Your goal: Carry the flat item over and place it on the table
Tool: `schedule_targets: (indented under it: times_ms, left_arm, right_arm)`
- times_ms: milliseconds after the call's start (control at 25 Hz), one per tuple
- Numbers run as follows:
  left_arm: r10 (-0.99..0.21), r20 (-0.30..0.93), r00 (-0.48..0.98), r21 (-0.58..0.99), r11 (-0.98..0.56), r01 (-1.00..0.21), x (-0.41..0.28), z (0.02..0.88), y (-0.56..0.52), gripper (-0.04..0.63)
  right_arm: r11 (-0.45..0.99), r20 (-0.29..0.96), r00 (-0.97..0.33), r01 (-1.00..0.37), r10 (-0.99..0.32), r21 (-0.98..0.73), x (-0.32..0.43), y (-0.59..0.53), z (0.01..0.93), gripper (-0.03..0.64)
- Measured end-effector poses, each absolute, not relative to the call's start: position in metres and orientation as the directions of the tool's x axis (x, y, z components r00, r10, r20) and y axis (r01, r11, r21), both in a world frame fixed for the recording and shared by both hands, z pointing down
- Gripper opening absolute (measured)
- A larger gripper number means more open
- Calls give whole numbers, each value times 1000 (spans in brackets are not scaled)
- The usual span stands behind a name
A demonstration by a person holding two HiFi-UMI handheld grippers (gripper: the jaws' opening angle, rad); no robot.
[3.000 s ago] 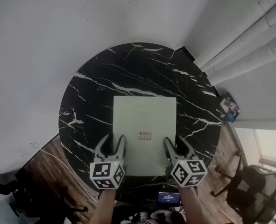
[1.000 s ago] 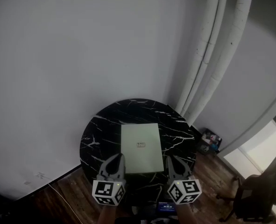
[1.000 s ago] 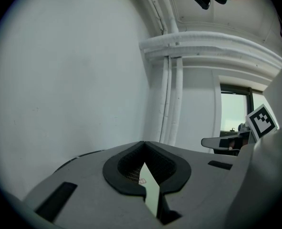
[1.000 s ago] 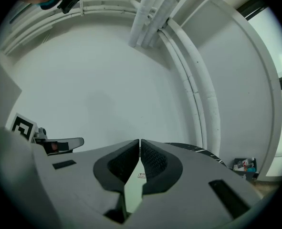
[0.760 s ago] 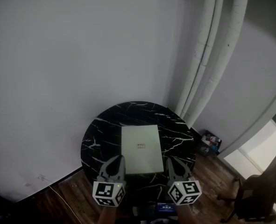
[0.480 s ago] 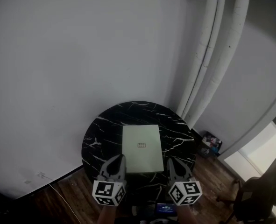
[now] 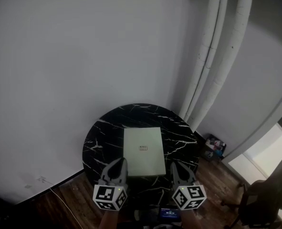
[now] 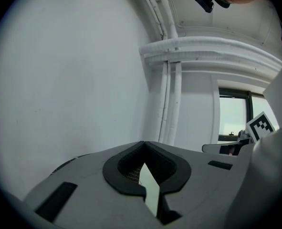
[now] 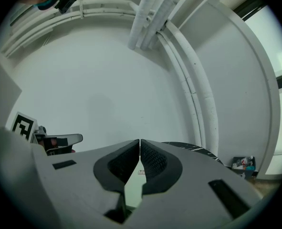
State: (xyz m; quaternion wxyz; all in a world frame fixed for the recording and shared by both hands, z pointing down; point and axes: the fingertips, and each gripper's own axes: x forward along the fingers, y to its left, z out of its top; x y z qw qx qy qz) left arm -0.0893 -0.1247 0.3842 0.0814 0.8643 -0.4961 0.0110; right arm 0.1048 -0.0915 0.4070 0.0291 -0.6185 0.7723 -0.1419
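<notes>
The pale green flat rectangular board (image 7: 143,149) lies face up on the round black marble-patterned table (image 7: 100,140). It sits about midway across the top and runs toward the table's near edge. Whether it reaches that rim I cannot tell, because your grippers cover it.

Your left gripper (image 7: 120,162) hovers at the table's near edge, just beside the board's near left corner. Your right gripper (image 7: 175,165) hovers by the near right corner. Both have their jaws brought fully together, tip against tip, with nothing pinched. In each gripper view, the pale green showing through the hollow behind the tips is the board lying further in on the table, not something in the grip.

The grippers point almost level across the table top, one at each side of the board. That suits a two-handed carry of a wide, thin thing. I judge that the table now bears the board's whole weight and the placing is done, so you should be free to take both hands back from the near edge.
</notes>
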Motion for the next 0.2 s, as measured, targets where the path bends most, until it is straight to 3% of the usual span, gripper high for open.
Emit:
schedule_targets:
  times_ms: [200]
  left_arm:
    - [-858,113,500,113,-489,-865,-90,388,-125,14]
  right_arm:
    - [201,136,-242,-945,-961,-258,104,-91,411,21]
